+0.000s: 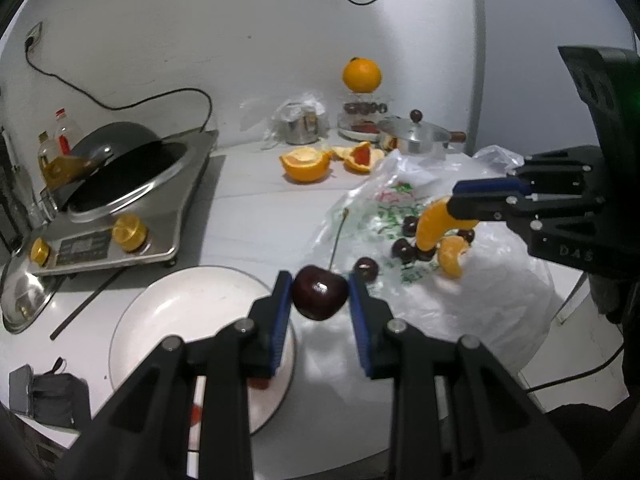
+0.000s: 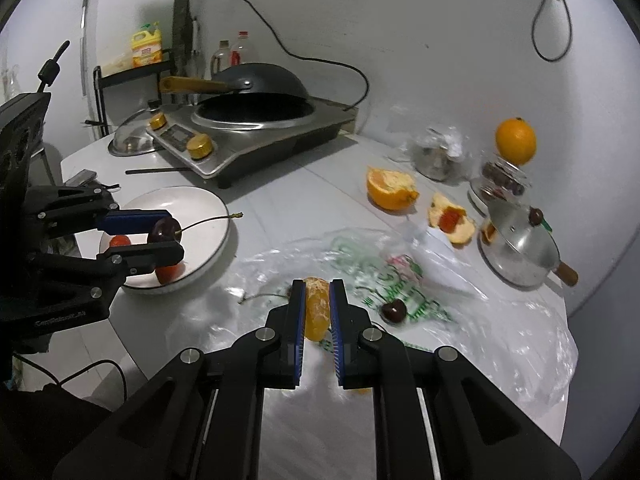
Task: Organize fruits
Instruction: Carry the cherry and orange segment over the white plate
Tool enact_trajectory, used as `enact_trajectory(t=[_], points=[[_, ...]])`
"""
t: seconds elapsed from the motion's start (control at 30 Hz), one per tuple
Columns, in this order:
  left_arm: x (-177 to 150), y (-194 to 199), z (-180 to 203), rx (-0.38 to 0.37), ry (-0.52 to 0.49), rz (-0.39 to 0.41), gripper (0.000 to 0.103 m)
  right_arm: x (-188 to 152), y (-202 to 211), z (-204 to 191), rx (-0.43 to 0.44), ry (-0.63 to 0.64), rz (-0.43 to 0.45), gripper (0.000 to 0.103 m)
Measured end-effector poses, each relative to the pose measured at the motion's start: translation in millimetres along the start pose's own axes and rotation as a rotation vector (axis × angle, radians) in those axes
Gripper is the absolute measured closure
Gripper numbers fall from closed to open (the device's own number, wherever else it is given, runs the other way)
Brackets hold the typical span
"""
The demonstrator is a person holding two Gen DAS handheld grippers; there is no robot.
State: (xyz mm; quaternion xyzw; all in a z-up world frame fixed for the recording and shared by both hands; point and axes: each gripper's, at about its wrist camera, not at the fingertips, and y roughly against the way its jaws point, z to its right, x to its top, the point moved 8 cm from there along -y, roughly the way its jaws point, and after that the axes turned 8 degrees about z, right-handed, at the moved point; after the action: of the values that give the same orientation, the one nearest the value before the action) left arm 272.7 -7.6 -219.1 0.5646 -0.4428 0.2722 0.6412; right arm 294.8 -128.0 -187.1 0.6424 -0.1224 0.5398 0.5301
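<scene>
White countertop under a grey wall is what we are looking across, with an induction cooker (image 2: 256, 136) and its dark wok (image 2: 256, 80) sitting at the far left. We are seeing the left gripper (image 1: 320, 294) clamping a dark cherry (image 1: 320, 296) between its blue pads (image 1: 282, 300) — the stem (image 1: 338, 240) is running up and away from the camera, and from the right wrist view it is lying level, pointing right over the white plate (image 2: 208, 204). The cherry is hanging just above that plate's right rim. The right gripper (image 2: 316, 308) is squeezing narrow on an orange segment (image 2: 317, 308), long axis running along the fingers, curved end drooping down in the left wrist view. Below it, a crinkled plastic bag (image 2: 460, 332) is spreading toward the counter's right edge — loose cherries (image 1: 408, 248) and another segment (image 1: 452, 256) are lying on it. Bare counter is showing between plate, bag and orange peels (image 1: 308, 164).
</scene>
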Motion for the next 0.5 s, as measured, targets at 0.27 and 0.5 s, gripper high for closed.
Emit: enact_trajectory(t=[0.27, 0.5], points=[[-17.3, 9.3, -35.3, 0.048, 0.04, -0.011, 0.074, 12.0, -10.6, -25.0, 0.028, 0.033, 0.0, 0.09], [-30.3, 12.3, -65.9, 0.094, 0.087, -0.016, 0.074, 25.3, -20.2, -47.2, 0.063, 0.065, 0.004, 0.09]])
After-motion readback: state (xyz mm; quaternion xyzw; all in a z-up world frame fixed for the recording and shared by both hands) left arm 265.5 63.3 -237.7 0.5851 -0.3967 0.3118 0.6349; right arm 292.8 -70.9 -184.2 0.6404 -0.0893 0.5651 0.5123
